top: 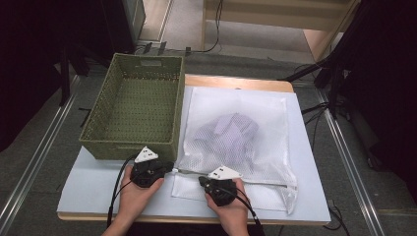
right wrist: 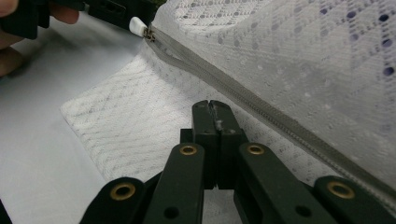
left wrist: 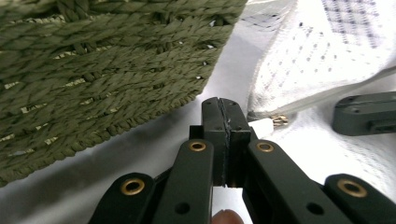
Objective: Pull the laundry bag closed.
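A white mesh laundry bag [top: 268,110] lies flat on the table with a pale lilac garment [top: 228,132] inside. Its grey zipper [top: 260,183] runs along the near side, and its white pull [left wrist: 261,125] sits at the left end. My left gripper [top: 169,169] is shut on that pull [right wrist: 138,23], right by the basket's near corner. In its own view its jaws [left wrist: 222,105] meet, with the pull sticking out on their right. My right gripper [top: 202,181] is shut, its tips [right wrist: 212,107] over the bag's folded near flap just below the zipper [right wrist: 243,98]. I cannot tell whether it pinches any mesh.
An empty green woven basket [top: 93,123] stands on the table's left half, its wall [left wrist: 93,70] close to my left gripper. The pale tabletop [top: 93,189] shows bare near the left front. Cables and black stands surround the table on the floor.
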`<action>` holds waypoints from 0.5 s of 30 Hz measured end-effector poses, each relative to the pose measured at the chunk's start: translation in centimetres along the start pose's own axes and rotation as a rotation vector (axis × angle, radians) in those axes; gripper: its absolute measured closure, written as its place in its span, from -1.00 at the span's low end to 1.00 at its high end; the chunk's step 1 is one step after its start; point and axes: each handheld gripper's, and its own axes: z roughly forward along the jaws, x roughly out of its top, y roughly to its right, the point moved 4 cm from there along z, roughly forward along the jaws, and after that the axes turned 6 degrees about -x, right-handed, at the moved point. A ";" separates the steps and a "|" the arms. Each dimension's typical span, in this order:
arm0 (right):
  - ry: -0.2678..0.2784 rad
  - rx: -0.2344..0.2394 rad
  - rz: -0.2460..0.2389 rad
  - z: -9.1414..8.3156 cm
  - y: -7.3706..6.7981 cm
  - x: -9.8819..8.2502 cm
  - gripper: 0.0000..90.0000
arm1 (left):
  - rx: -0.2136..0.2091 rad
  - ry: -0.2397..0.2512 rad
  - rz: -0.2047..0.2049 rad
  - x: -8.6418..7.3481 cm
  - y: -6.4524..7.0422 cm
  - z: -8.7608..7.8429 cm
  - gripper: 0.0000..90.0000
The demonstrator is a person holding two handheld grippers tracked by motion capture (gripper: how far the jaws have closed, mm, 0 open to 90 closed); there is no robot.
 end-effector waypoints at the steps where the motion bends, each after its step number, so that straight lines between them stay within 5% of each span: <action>1: 0.000 0.000 0.000 0.0 0.0 0.0 1.00 | -0.014 0.005 -0.004 0.0 0.1 0.0 1.00; 15: 0.002 -0.002 -0.003 0.0 0.0 0.0 1.00 | -0.076 0.009 0.027 0.0 2.1 -0.2 0.86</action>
